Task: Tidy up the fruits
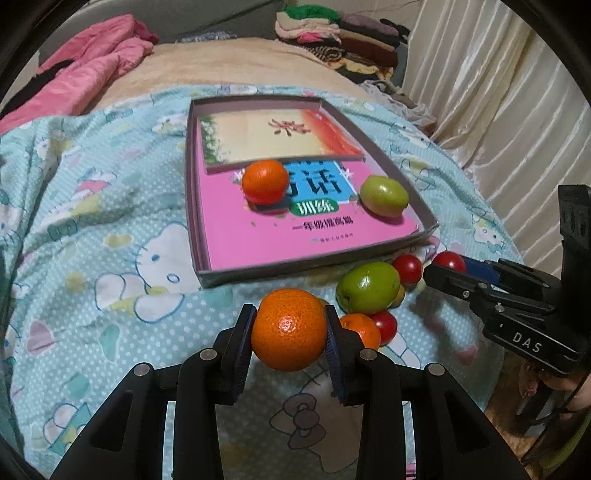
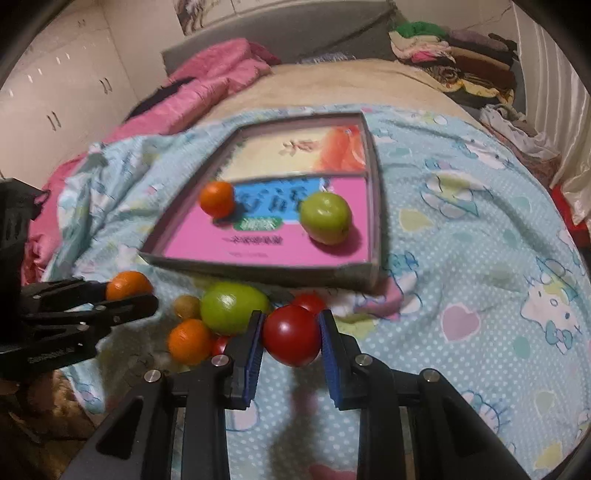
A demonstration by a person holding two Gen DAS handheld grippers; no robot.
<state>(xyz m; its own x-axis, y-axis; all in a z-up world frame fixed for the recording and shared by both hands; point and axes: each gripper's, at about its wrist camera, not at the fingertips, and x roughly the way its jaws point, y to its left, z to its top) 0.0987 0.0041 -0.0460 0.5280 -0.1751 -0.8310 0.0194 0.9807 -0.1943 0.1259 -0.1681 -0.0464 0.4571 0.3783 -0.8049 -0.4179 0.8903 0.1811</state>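
My left gripper (image 1: 290, 330) is clamped on a tangerine (image 1: 289, 328), its blue pads pressed against the fruit's two sides, and the fruit hangs clear of the patterned bedsheet (image 1: 110, 229). My right gripper (image 2: 291, 338) is closed the same way on a red tomato (image 2: 291, 335), which it holds above the sheet — in the left wrist view I see that gripper from the side at the right edge, with the tomato peeking out behind its tip.

Ahead of both tools lies a shallow cardboard tray (image 1: 195, 206) on the bed, with a pink book (image 1: 258, 243) lying flat inside it and a second, paler book (image 1: 258, 136) overlapping its far end. Two fruits already sit on the pink cover: a small tangerine in the tray (image 1: 265, 181) toward the left and a green fruit in the tray (image 1: 384, 195) toward the right, well apart from each other.

Just in front of the tray's near wall, on the sheet, is the loose pile — a large green fruit (image 2: 234, 308), a second orange tangerine (image 2: 190, 340) touching it, a small brownish-yellow fruit (image 2: 186, 305) beside it, and further red tomatoes partly hidden behind my pads. Folded clothes (image 1: 332, 33) are stacked at the far corner of the bed and a pink quilt (image 1: 85, 70) is bunched at the far left.
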